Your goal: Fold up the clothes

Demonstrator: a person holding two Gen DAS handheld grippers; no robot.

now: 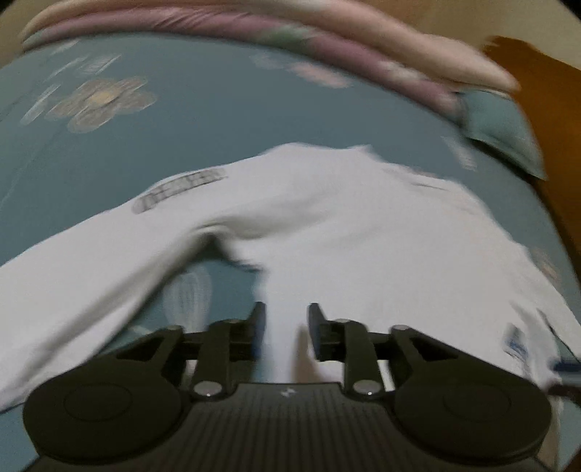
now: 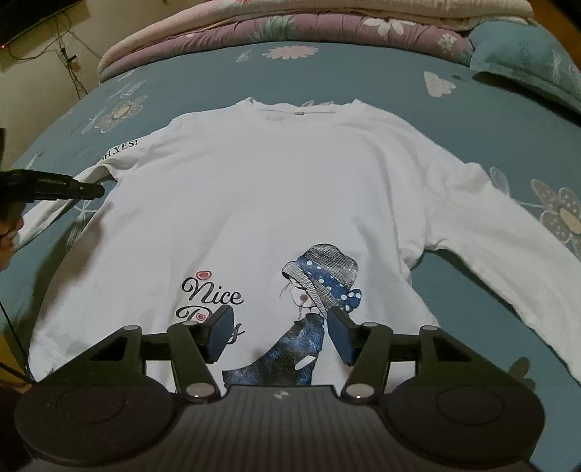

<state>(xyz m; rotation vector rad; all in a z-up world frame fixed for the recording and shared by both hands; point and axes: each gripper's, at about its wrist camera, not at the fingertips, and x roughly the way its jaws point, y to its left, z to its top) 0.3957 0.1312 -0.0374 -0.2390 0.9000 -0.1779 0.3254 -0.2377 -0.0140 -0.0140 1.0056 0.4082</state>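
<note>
A white long-sleeved shirt (image 2: pixel 276 188) lies flat and face up on the bed, sleeves spread to both sides, with a "Nice Day" print and a drawn girl in a blue hat near the hem. My right gripper (image 2: pixel 281 326) hovers open over that print, nothing between its fingers. The left wrist view is blurred: my left gripper (image 1: pixel 287 319) is open above the shirt (image 1: pixel 345 225), near where the left sleeve meets the body, pads clear of the cloth. In the right wrist view the left gripper (image 2: pixel 96 191) reaches in from the left edge over that armpit.
The bed has a teal sheet (image 2: pixel 203 76) with flower prints. Folded pink and purple quilts (image 2: pixel 290 25) lie along the far edge, with a teal pillow (image 2: pixel 526 61) at the far right. Cables (image 2: pixel 69 58) hang on the wall at the far left.
</note>
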